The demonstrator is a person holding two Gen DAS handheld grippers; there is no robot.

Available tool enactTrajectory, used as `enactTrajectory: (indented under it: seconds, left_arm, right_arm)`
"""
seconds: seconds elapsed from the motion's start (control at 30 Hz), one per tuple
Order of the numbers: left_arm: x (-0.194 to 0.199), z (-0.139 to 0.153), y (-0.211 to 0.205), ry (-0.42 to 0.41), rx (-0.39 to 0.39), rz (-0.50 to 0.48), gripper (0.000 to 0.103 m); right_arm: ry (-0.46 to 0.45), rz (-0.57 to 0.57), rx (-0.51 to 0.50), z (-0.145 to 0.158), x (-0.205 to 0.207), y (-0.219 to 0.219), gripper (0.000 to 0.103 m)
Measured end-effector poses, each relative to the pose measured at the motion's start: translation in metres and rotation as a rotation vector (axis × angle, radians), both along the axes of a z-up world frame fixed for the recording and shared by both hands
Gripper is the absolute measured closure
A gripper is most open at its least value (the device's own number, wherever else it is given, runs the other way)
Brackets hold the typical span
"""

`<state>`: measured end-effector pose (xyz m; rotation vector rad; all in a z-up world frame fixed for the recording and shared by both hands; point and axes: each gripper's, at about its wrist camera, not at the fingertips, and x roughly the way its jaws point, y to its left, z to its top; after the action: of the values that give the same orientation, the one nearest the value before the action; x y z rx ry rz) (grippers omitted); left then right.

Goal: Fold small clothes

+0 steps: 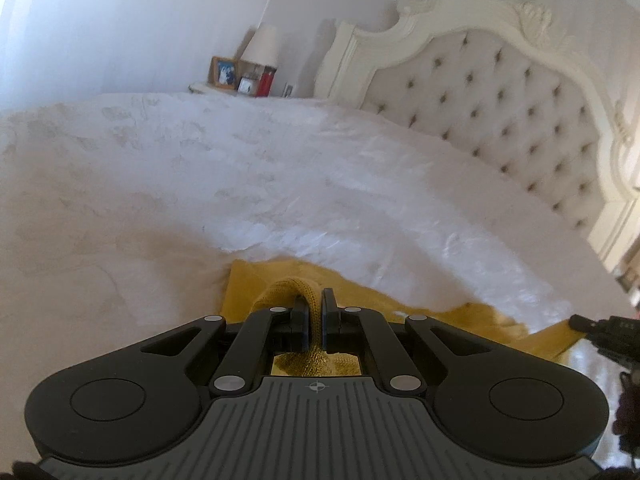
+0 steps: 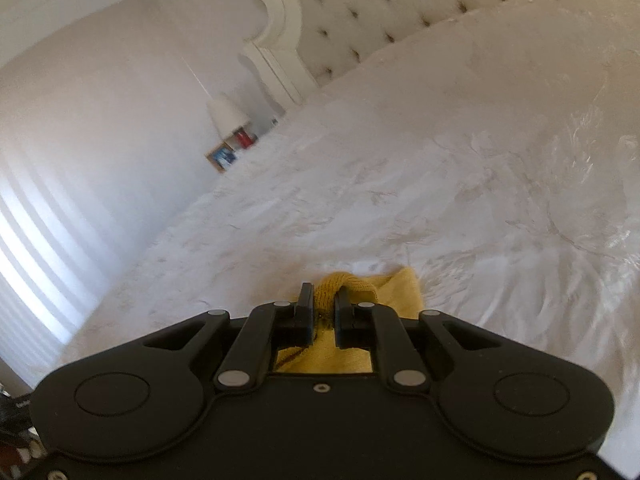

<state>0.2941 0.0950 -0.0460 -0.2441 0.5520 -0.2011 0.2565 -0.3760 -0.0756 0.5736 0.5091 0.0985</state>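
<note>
Clearly the fold is in hand rather than finished: both grippers are clamped on the same mustard-yellow knitted garment [image 1: 280, 276], which lies on the white bedspread [image 1: 160, 168] close in front of the cameras. In the left wrist view the left gripper [image 1: 315, 304] has its jaws nearly together with a thick ridge of knit squeezed between them, and more yellow cloth spreads flat on the cover to the right, toward a dark piece of the other tool at the picture's edge. In the right wrist view the right gripper [image 2: 322, 300] pinches a bunched edge of the same knit, its jaws a shade wider apart because of the fabric's bulk, with a loose yellow lobe lying just beyond its fingertips. So each tool has secured an edge, and the cloth between them seems part lifted, part resting on the bed. What kind of garment it is, and how many folds it already carries, cannot be told, since the tools hide most of it. Judging from this, the carried edges have yet to be laid down and released, and any further fold and tidying remain. The tufted headboard [image 1: 500, 92] and a bedside lamp [image 1: 262, 46] stand well apart from the work.
</note>
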Motion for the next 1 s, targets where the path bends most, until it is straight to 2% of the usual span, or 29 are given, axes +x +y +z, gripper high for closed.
enactTrajectory:
  seconds: [0.07,0.13,0.17,0.2,0.23,0.27,0.3,0.33,0.4,0.53,0.73,0.83,1.0]
  left_arm:
    - [0.012,-0.009,0.002,0.023,-0.001,0.022,0.097]
    - [0.020,-0.017,0.004,0.045,-0.015,0.039,0.092]
    - [0.025,-0.021,0.005,0.065,-0.016,0.039,0.085]
    - [0.030,-0.024,0.005,0.093,-0.004,0.046,0.062]
    - [0.032,-0.026,0.005,0.098,0.007,0.060,0.046]
    - [0.031,-0.026,0.007,0.081,0.017,0.076,0.043]
    - [0.029,-0.024,0.008,0.067,0.026,0.086,0.038]
    - [0.026,-0.021,0.009,0.058,0.035,0.096,0.037]
    - [0.015,-0.012,0.009,0.034,0.048,0.085,0.035]
    - [-0.014,-0.002,-0.007,0.004,0.157,0.000,0.028]
    - [-0.046,-0.020,-0.047,0.055,0.319,-0.157,0.028]
    - [-0.043,-0.032,-0.061,0.099,0.373,-0.193,0.028]
    - [-0.017,-0.045,-0.068,0.156,0.410,-0.219,0.026]
  right_arm:
    - [0.027,0.001,-0.025,-0.007,0.010,0.002,0.086]
    - [0.052,0.000,-0.050,-0.013,0.018,0.005,0.078]
    - [0.061,-0.001,-0.059,-0.016,0.021,0.007,0.077]
    - [0.070,-0.003,-0.065,-0.018,0.022,0.008,0.071]
    - [0.075,-0.009,-0.073,-0.019,0.023,0.009,0.054]
    - [0.073,-0.019,-0.085,-0.019,0.023,0.009,0.045]
    - [0.059,-0.027,-0.102,-0.017,0.020,0.009,0.029]
    - [0.044,-0.030,-0.119,-0.015,0.017,0.010,0.027]
    - [0.021,-0.027,-0.164,-0.007,0.008,0.013,0.027]
    - [-0.009,0.041,-0.266,0.006,-0.015,0.029,0.027]
    - [0.035,0.203,-0.417,0.002,-0.038,0.078,0.027]
    - [0.070,0.266,-0.495,-0.007,-0.036,0.100,0.027]
    - [0.154,0.322,-0.549,-0.018,-0.011,0.118,0.027]
